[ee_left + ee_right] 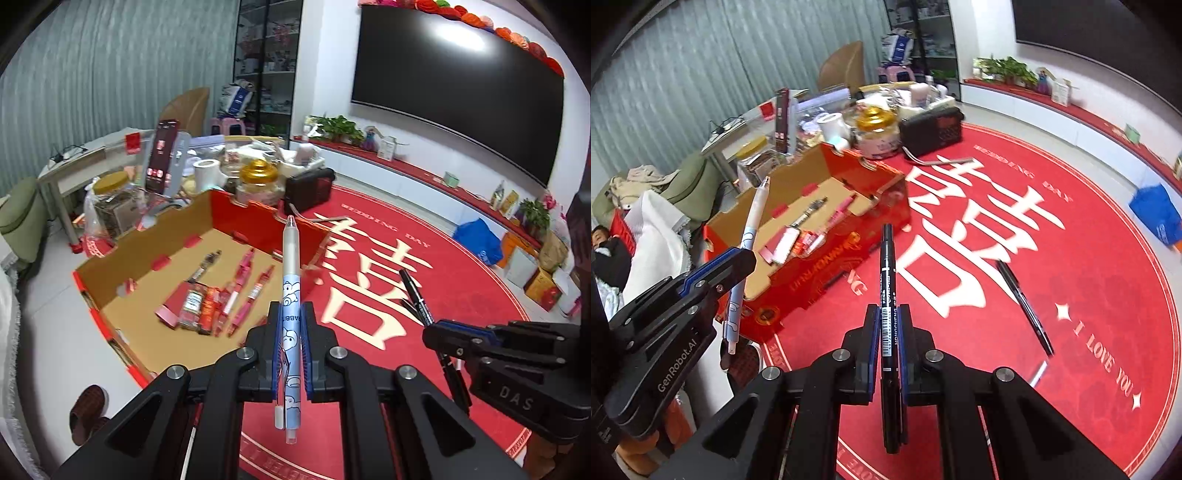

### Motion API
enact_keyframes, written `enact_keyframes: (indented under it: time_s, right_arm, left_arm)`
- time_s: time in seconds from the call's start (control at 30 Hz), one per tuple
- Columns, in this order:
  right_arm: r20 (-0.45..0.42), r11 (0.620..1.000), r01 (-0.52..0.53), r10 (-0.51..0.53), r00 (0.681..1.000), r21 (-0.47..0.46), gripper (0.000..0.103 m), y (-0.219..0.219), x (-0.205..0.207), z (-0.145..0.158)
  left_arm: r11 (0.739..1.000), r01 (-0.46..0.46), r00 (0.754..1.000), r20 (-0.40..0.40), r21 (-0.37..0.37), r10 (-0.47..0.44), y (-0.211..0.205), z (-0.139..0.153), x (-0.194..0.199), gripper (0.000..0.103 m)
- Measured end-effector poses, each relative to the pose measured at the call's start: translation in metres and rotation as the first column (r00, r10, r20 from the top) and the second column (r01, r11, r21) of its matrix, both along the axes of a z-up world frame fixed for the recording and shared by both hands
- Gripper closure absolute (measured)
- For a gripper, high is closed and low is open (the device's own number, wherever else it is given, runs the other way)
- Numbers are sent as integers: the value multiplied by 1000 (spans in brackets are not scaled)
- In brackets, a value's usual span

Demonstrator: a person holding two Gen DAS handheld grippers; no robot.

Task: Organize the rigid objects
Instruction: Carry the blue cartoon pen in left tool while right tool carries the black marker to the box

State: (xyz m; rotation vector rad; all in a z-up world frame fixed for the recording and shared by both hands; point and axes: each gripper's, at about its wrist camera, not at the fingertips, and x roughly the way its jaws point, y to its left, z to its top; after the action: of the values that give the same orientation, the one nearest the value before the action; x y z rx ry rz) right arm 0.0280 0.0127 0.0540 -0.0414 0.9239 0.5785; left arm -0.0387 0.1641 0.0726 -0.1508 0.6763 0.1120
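Left gripper [291,314] clamped on one blue pen [290,295]; right gripper [889,317] clamped on one black marker [888,295]; one black pen [1025,302] on red rug [1089,258]; cardboard box [177,236] holds several pens, count unclear

"I LOVE YOU" on rug [1108,280]; "HONGCHENG" on marker [888,295]

Left tongs [291,314] clamped tight, pointing forward and down, jaws nearly together on a thin item held lengthwise. Right tongs [888,314] same: squeezed closed, angled steeply down. Both held side by side, near each other, each visible in the other's view.
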Motion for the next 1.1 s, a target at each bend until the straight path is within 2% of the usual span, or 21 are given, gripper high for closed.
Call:
enact_keyframes:
  time_s: [0.5,0.83,1.1]
  right_arm:
    - [52,990,-136,134,990,30,93,90,28,29]
    - [25,987,-162,162,987,14,93,136,54,12]
    - [6,989,-148,148,989,-3,93,151,73,-1]
  left_arm:
    - [980,-196,981,-12,24,196,80,3,18,93]
    - [975,-223,973,-63,-13,222,104,-16,39,93]
    - [971,-239,966,-101,-13,237,117,-27,60,93]
